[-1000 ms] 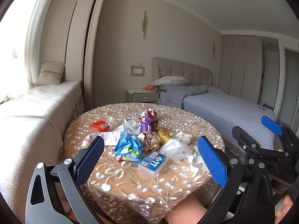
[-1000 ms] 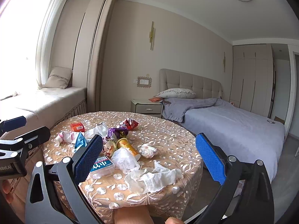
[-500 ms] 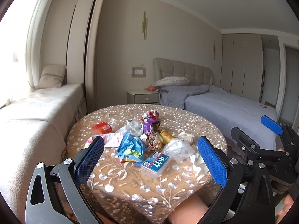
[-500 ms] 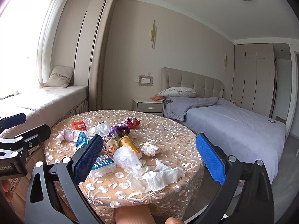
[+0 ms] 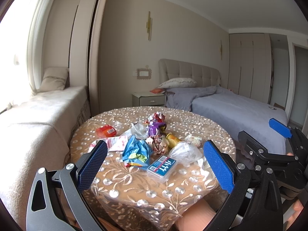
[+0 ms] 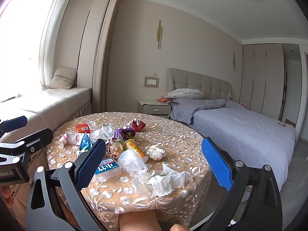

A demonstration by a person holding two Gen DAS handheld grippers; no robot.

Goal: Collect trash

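Carefully, I'd bring my wide-open, empty right gripper (image 6: 154, 163) down over the crumpled white paper towel (image 6: 161, 181); my left gripper (image 5: 154, 165) hangs equally wide, empty.

Table (image 6: 173, 132): straight ahead of me, trash heaped on it.
Box (image 6: 107, 168): nearest edge, left of the tissue (image 6: 161, 179).
Bed (image 6: 240, 127): right of table.
Nightstand (image 6: 154, 107): behind table, beside the bed.
Window seat (image 6: 57, 102): left.

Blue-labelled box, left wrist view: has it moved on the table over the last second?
No. The blue-labelled box sits as before, between the blue wrapper and the clear bag on the table.
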